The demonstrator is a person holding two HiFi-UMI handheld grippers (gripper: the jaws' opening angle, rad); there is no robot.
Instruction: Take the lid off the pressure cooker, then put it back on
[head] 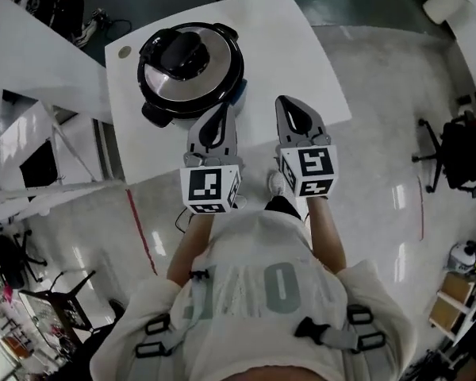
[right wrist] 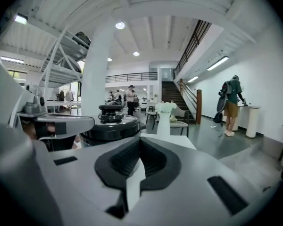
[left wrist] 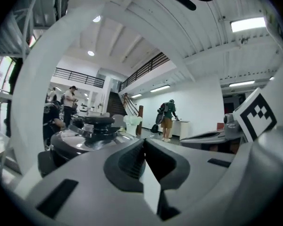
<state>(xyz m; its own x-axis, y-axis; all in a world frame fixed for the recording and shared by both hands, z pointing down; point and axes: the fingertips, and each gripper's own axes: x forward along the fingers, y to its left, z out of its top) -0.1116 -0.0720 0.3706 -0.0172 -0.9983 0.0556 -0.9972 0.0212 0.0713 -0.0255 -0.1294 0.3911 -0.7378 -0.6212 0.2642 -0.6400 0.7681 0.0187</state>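
Black-and-silver pressure cooker [head: 190, 70], white table [head: 301, 62], grey tongs [head: 214, 125]

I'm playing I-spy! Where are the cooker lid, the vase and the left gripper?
lid [head: 182, 52]: head view, its black handle.
vase [right wrist: 164, 124]: right gripper view, white body.
left gripper [head: 222, 109]: head view, shut fingertips.

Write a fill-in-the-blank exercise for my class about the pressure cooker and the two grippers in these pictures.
The lid sits ___ the pressure cooker.
The cooker stands on a ___ table.
The jaws of the left gripper and the right gripper are ___.
The gripper nearer the cooker is the ___ one.
Missing words: on; white; shut; left.
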